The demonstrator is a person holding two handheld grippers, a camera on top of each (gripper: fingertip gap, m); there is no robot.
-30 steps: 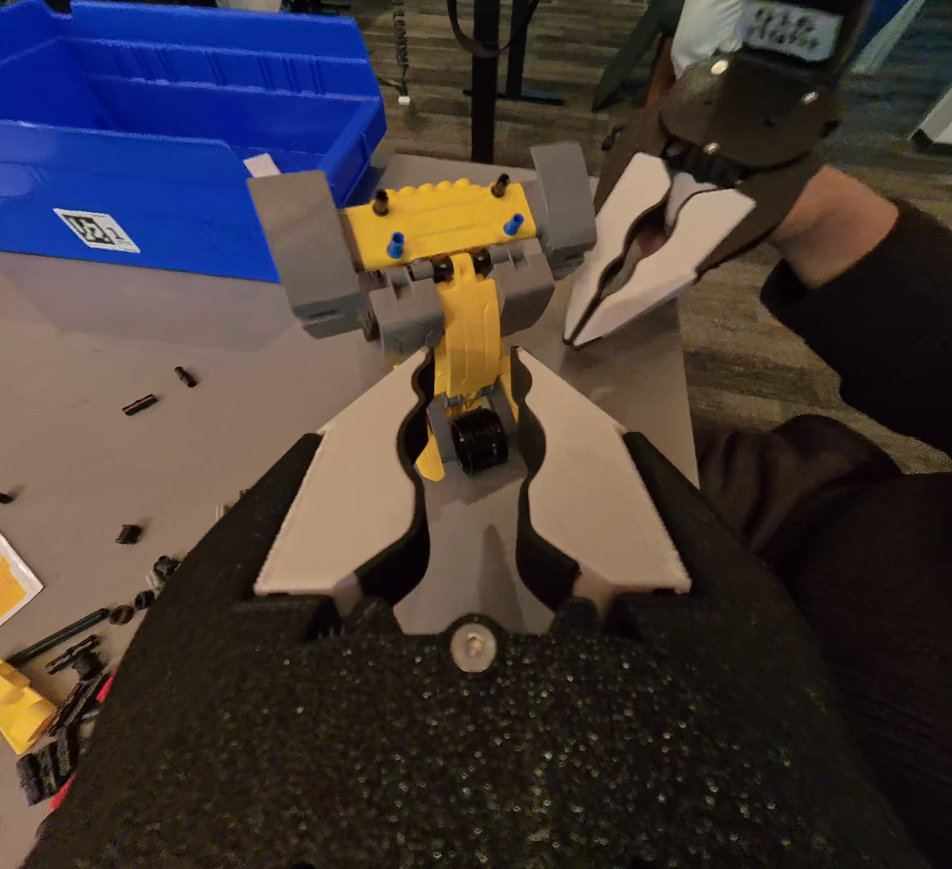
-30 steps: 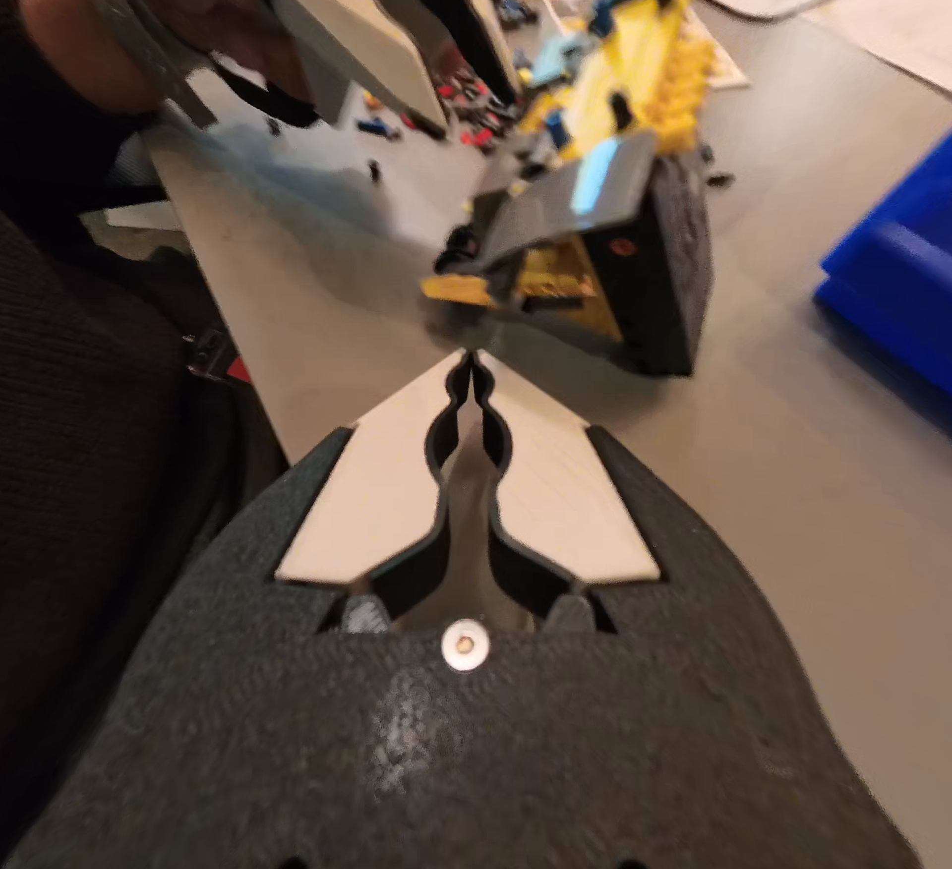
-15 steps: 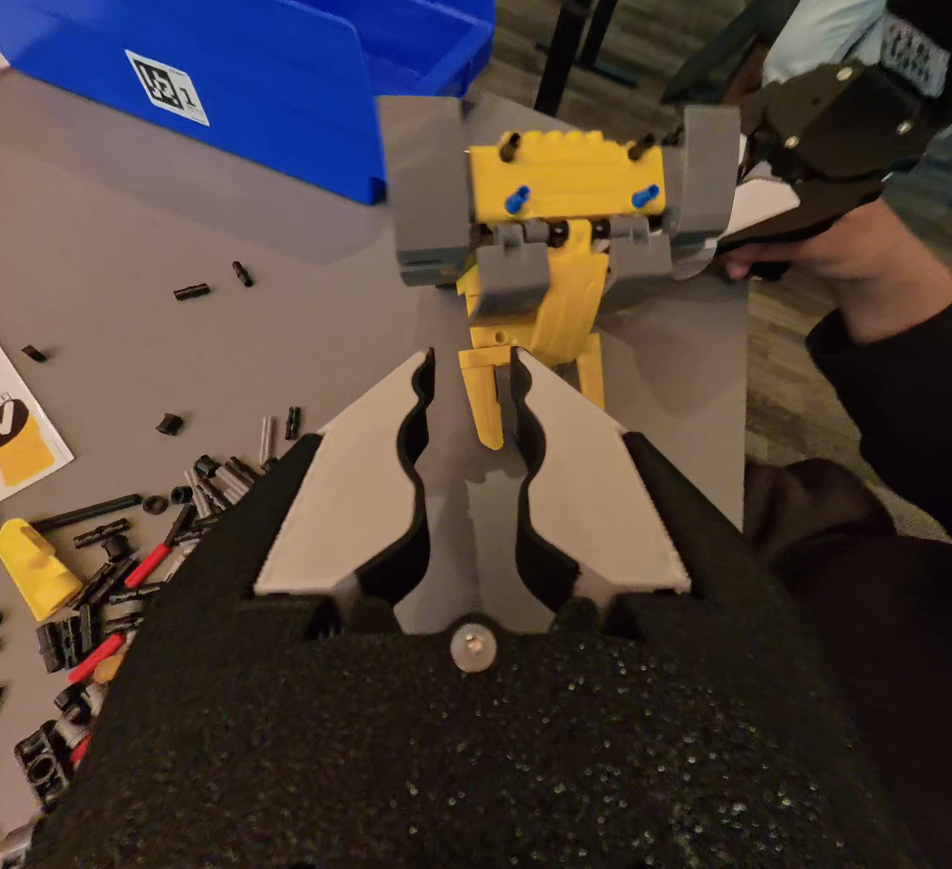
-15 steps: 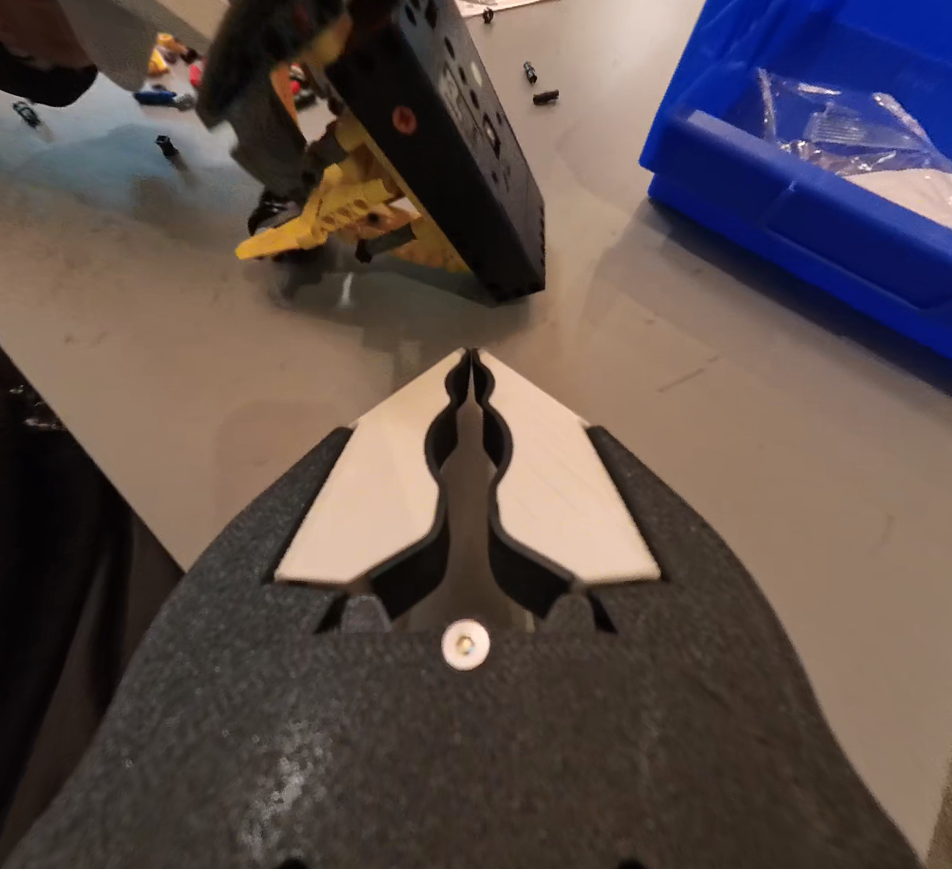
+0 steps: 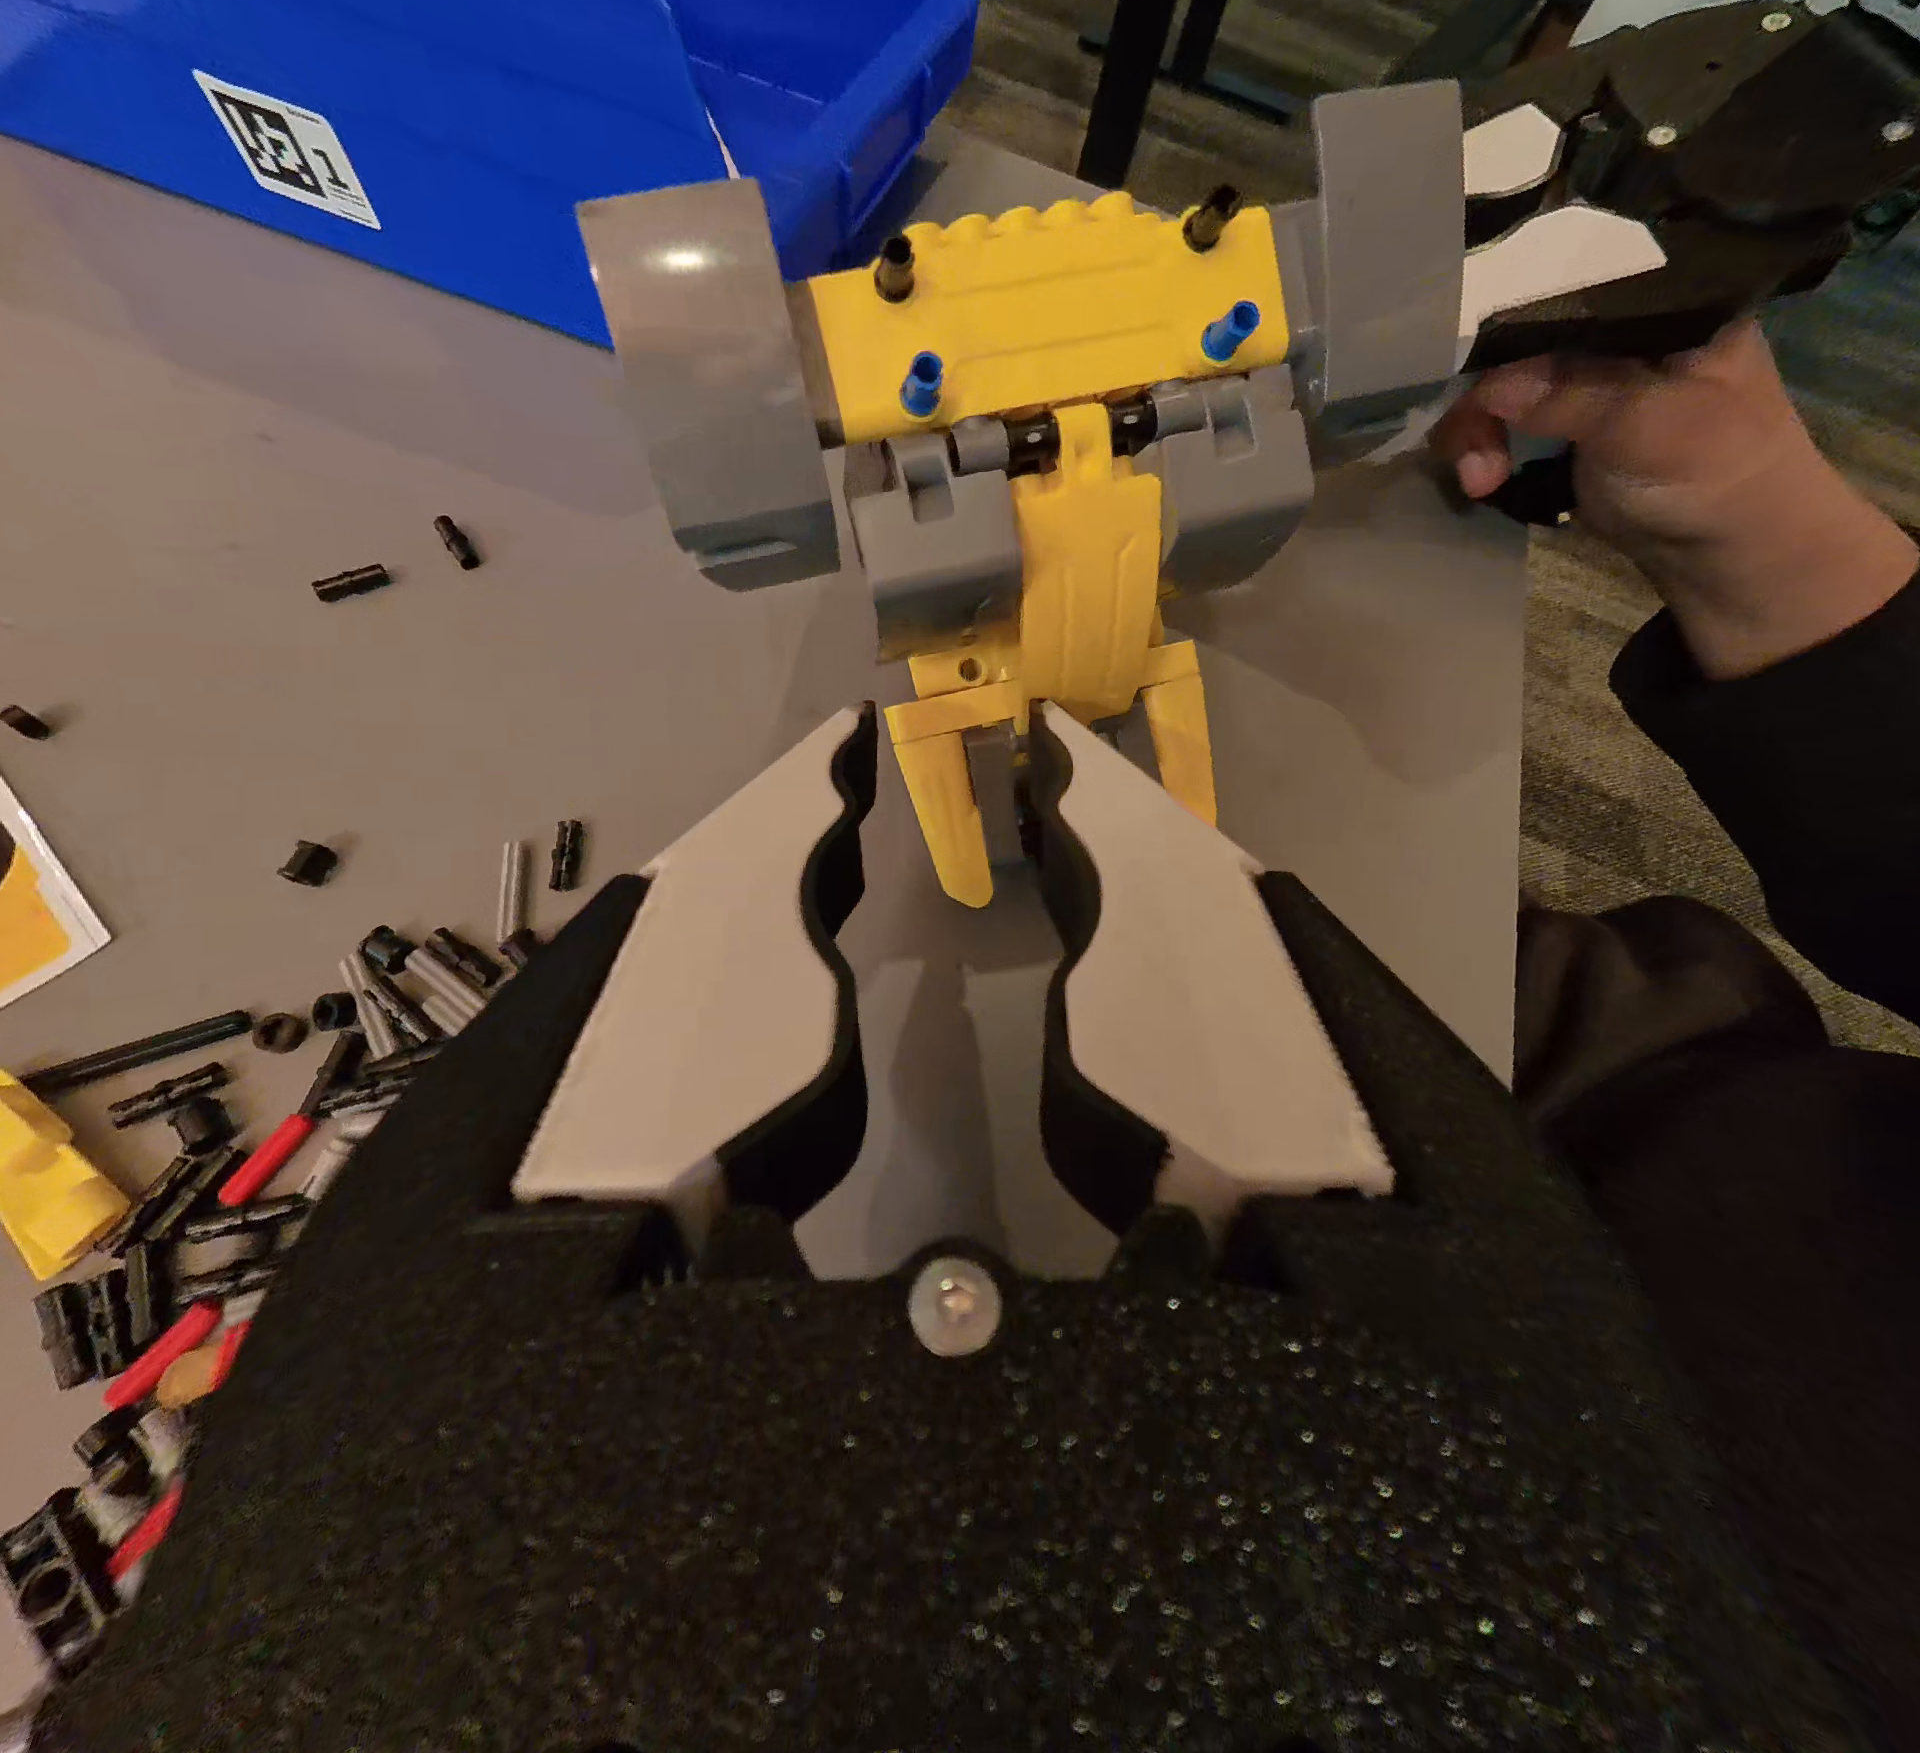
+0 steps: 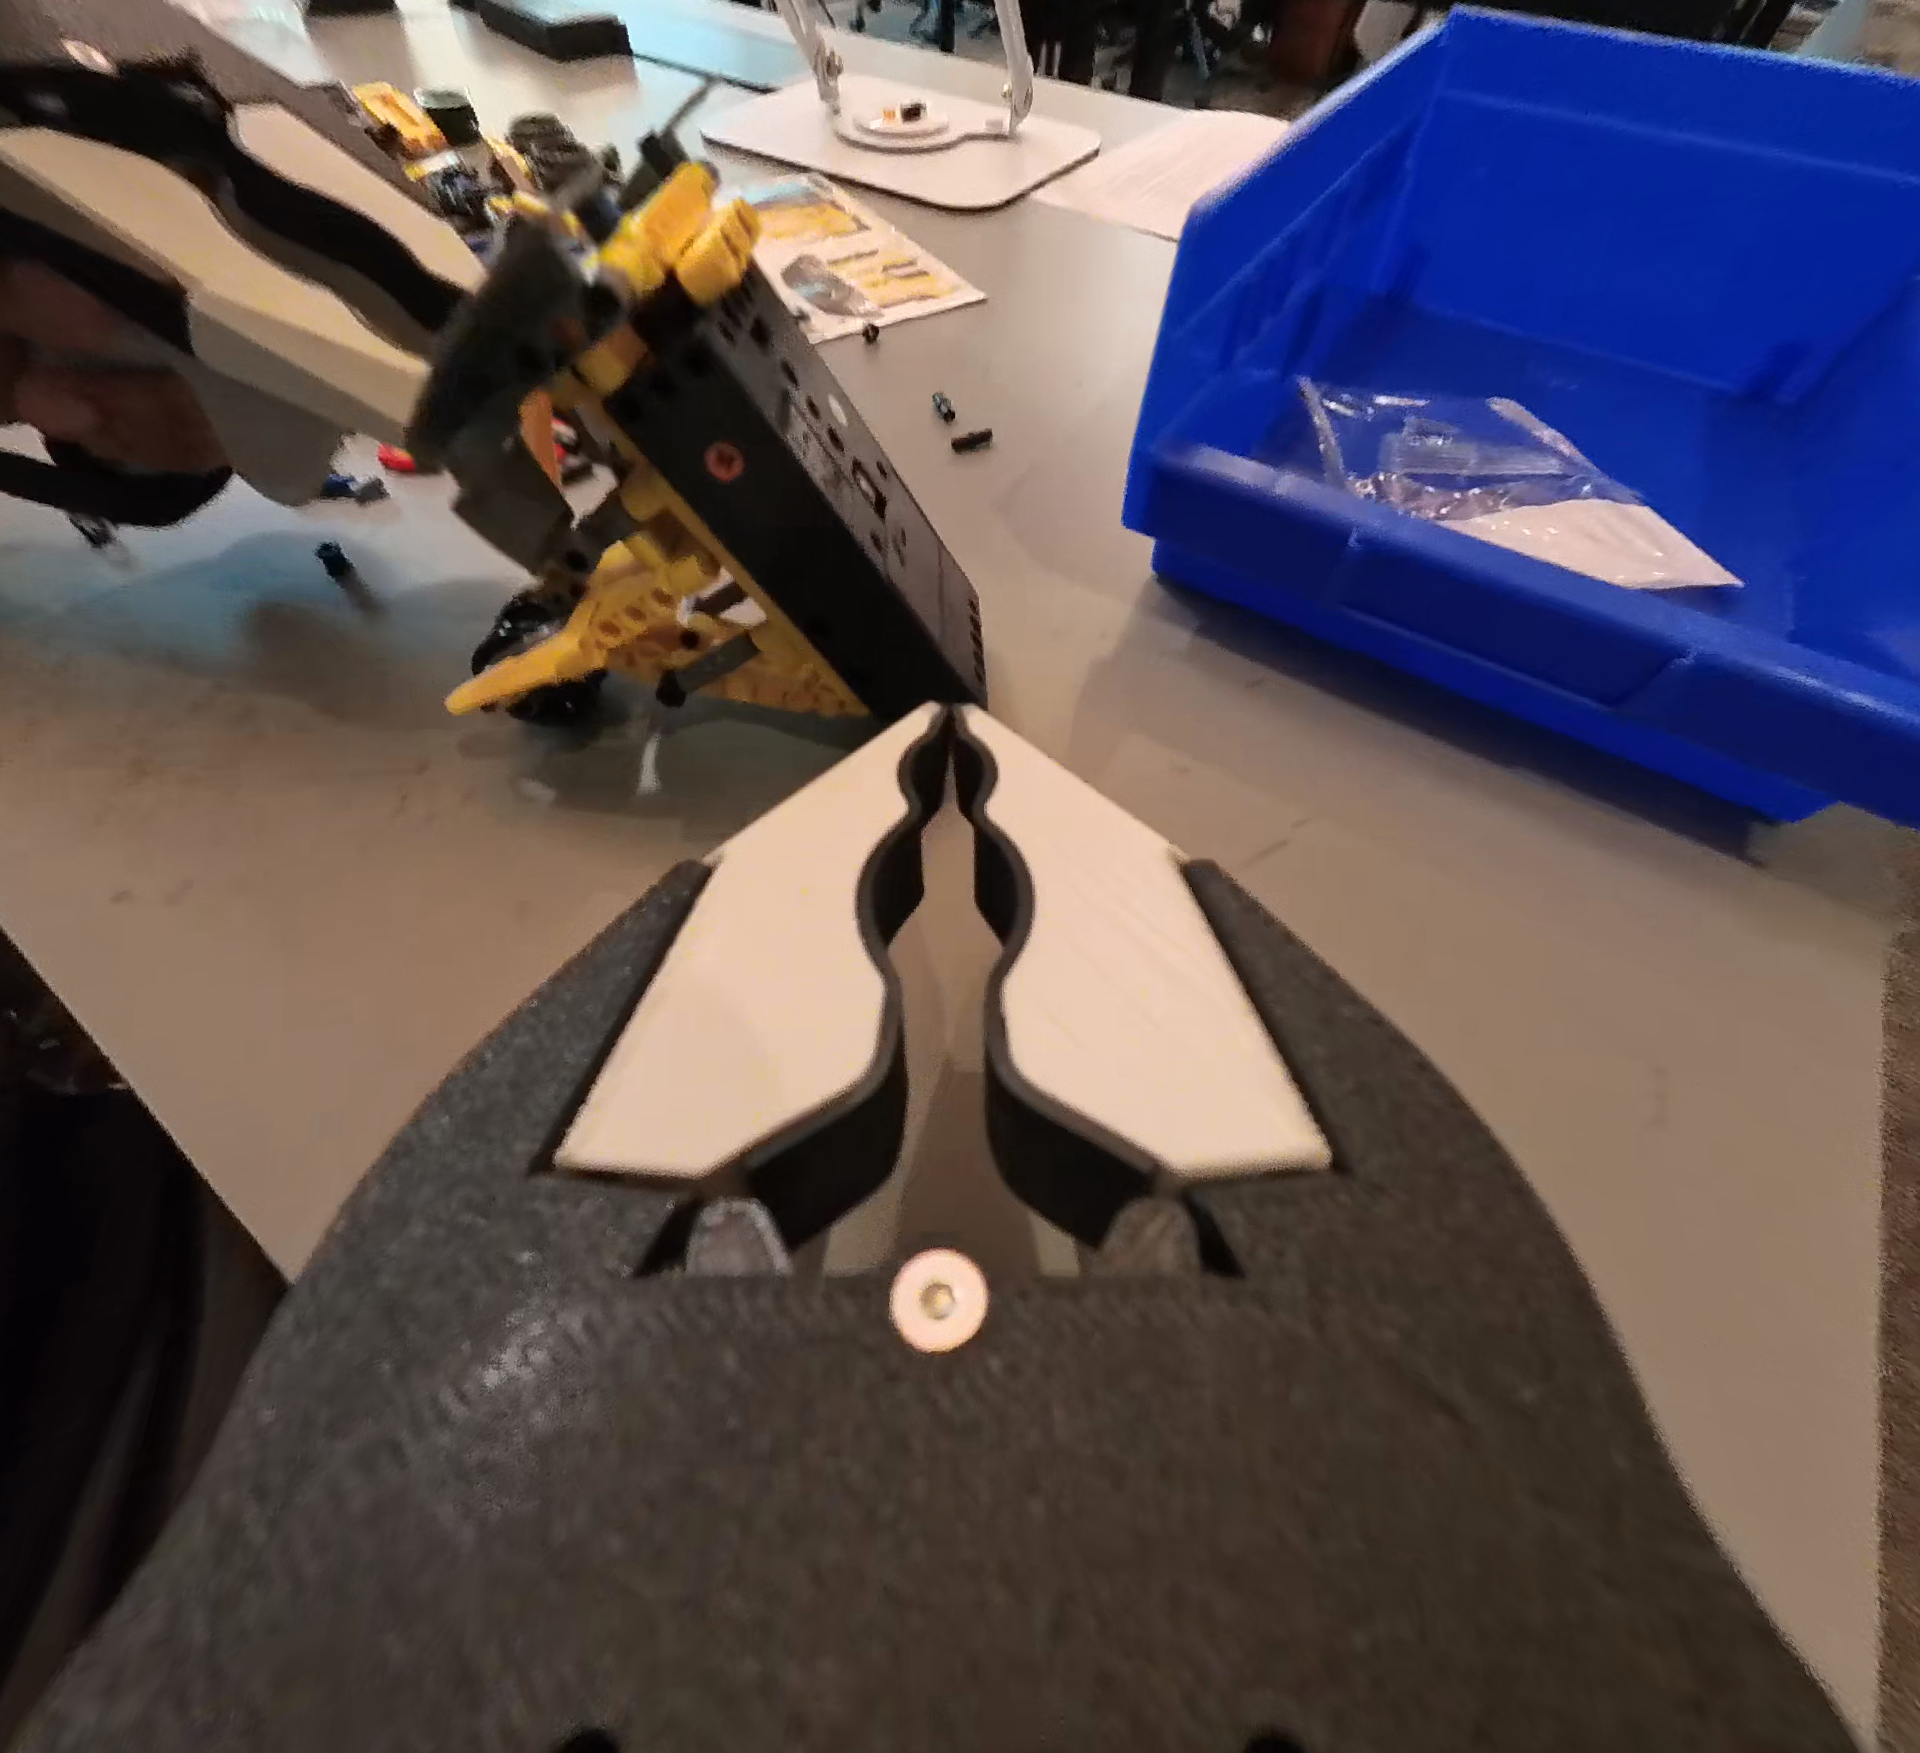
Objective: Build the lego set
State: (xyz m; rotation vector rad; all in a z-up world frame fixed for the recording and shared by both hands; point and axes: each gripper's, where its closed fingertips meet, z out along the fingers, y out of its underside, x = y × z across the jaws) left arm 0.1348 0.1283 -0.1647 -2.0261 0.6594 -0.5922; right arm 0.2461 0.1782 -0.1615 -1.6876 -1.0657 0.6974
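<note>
My left gripper point(image 5: 951, 737), jaws parted, straddles the yellow-grey brick model's point(image 5: 1039, 415) lower yellow prongs, propping it tilted on the grey table point(image 5: 312, 456); my right gripper point(image 6: 951, 716), closed and empty, sits just beside the model's black base.

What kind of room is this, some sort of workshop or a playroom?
Most likely a shared workshop or lab. A grey worktable holds a blue parts bin, a half-built yellow toy vehicle and scattered loose building pieces. More tables and shelving stand behind, above a carpeted floor.
</note>
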